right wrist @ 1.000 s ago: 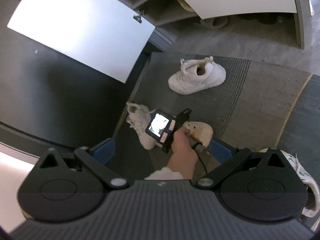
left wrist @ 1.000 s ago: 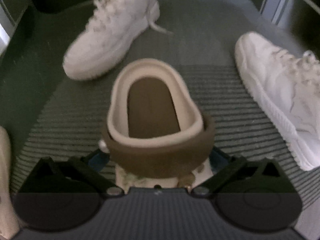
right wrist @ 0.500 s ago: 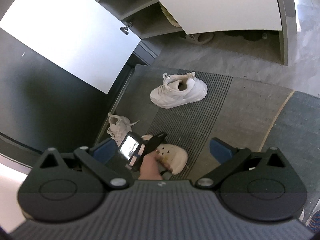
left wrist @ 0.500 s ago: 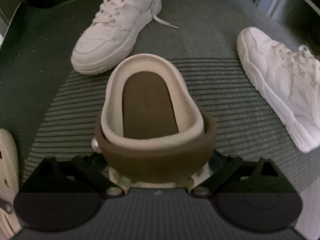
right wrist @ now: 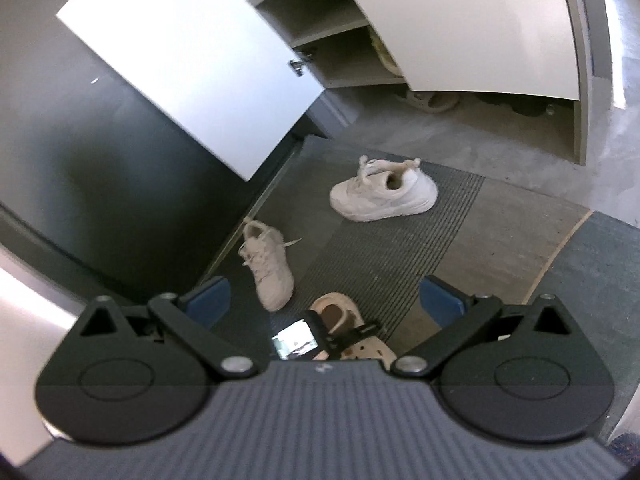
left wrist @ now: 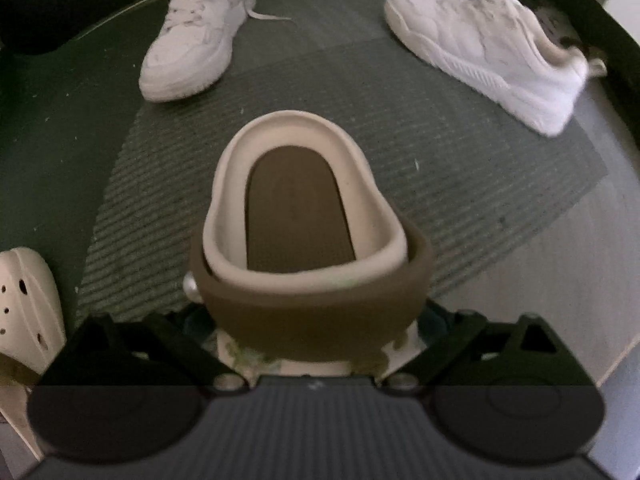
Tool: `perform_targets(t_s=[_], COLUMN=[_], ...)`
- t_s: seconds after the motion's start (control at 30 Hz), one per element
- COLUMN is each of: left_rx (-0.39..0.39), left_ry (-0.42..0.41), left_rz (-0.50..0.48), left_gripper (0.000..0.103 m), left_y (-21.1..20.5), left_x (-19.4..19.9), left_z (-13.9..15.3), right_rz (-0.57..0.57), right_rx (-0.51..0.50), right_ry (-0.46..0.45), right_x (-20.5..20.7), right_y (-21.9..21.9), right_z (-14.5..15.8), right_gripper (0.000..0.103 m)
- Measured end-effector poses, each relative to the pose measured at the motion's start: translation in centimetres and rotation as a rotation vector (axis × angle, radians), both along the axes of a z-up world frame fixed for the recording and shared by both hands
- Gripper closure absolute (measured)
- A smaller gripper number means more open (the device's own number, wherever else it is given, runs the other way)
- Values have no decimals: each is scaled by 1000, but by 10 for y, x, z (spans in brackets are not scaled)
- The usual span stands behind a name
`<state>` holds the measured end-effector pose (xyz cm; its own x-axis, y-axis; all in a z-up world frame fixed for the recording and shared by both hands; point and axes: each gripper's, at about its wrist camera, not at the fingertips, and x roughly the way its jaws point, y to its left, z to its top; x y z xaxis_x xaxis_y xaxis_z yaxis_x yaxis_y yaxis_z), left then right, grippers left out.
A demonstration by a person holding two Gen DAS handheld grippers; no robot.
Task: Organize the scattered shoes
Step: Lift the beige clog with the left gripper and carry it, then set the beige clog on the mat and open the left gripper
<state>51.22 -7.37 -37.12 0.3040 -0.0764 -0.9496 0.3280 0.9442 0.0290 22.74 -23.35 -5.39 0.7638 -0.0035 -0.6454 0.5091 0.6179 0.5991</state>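
My left gripper (left wrist: 310, 322) is shut on the heel end of a cream clog (left wrist: 304, 208) with a brown footbed and brown heel strap, which is held off the ribbed mat (left wrist: 420, 152). Its mate, a cream clog with holes (left wrist: 28, 308), lies at the left edge. Further out on the mat are a white lace-up sneaker (left wrist: 196, 32) and a chunky white sneaker (left wrist: 488, 52). My right gripper (right wrist: 324, 300) hangs open high above, nothing between its blue pads. From up there I see the held clog (right wrist: 334, 312), the lace-up sneaker (right wrist: 268, 266) and the chunky sneaker (right wrist: 384, 194).
A shoe cabinet (right wrist: 332, 40) stands beyond the mat with both white doors (right wrist: 192, 60) swung open. Some footwear (right wrist: 432, 100) sits low inside it. Grey floor (right wrist: 480, 148) lies between mat and cabinet. A dark wall runs along the mat's left side.
The left gripper has risen with the clog, so both sneakers look further away and the second clog shows more. The right gripper has lifted and tilted toward the cabinet.
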Motion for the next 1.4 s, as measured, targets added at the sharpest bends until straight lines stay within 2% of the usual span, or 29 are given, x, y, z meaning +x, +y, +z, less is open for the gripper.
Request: perform_targets(t_s=[0.1, 0.2, 0.3, 0.5, 0.7, 0.73, 0.77, 0.87, 0.9, 0.97, 1.17, 1.27, 1.4], left_rx=[38, 82, 85, 67, -49, -69, -73, -85, -85, -90, -127, -128, -162], left_ry=[-6, 39, 31, -24, -5, -12, -15, -68, -79, -149, -308, -344, -397], left_rz=[-21, -16, 4, -2, 92, 101, 98, 72, 68, 40, -20, -65, -126], left_gripper=[4, 3, 3, 1, 0, 0, 0, 0, 0, 0, 0, 0, 0], left_y=[4, 8, 15, 13, 25, 29, 28, 35, 35, 43, 63, 75, 92], left_x=[-7, -11, -13, -25, -42, -49, -51, -61, -64, -70, -93, -116, -150], left_z=[-9, -21, -16, 40, 119, 143, 149, 196, 200, 235, 328, 362, 395], right_rz=[34, 68, 90, 47, -45, -52, -65, -98, -105, -127, -135, -116, -76], right_rx=[-10, -35, -61, -116, -169, -170, -171, -209, -222, -257, -260, -273, -191], right_ry=[0, 9, 6, -56, -75, -75, -74, -64, -60, -39, 3, 34, 43], right_x=[-11, -19, -31, -50, -61, -63, -66, -72, -73, -75, -69, -62, -53], right_y=[14, 25, 31, 21, -5, -8, -14, -25, -26, -29, -32, -29, -30], right_z=[7, 12, 18, 36, 46, 46, 46, 49, 49, 48, 35, 28, 12], right_gripper=[0, 0, 0, 0, 0, 0, 0, 0, 0, 0, 0, 0, 0])
